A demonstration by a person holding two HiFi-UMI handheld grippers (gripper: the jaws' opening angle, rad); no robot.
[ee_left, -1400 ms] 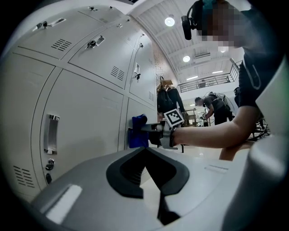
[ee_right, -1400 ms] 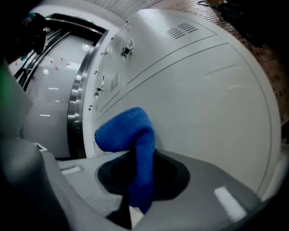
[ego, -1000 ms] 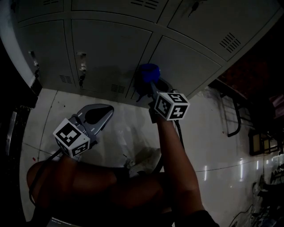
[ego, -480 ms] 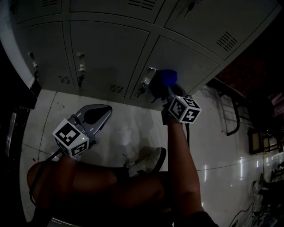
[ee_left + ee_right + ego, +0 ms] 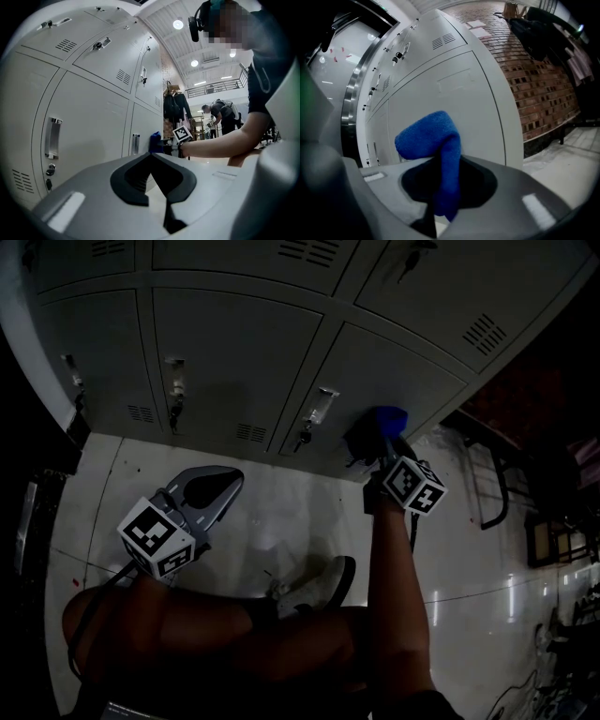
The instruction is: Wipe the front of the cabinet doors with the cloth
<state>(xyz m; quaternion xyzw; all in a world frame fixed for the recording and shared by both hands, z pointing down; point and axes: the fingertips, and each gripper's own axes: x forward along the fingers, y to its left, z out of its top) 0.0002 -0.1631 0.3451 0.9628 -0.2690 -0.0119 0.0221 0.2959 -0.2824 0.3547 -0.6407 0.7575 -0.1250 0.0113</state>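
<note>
Here, the head view shows the right gripper (image 5: 380,440) holding the blue cloth (image 5: 389,416) at the low right cabinet door (image 5: 403,362), the left gripper view shows the left gripper (image 5: 161,197) closed on nothing, and the right gripper view shows jaws pinching the cloth, so it is best pressed flat and evenly.

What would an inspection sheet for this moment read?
Surface: grey cabinet doors, all shut.
Job's things: blue cloth, at the lower right door.
Clutter: nothing seen.
Grippers: right gripper shut on cloth; left gripper shut, empty, off the doors, over the floor.
Cables: cable runs from left gripper.
Surroundings: brick wall, hung coats, people behind.
</note>
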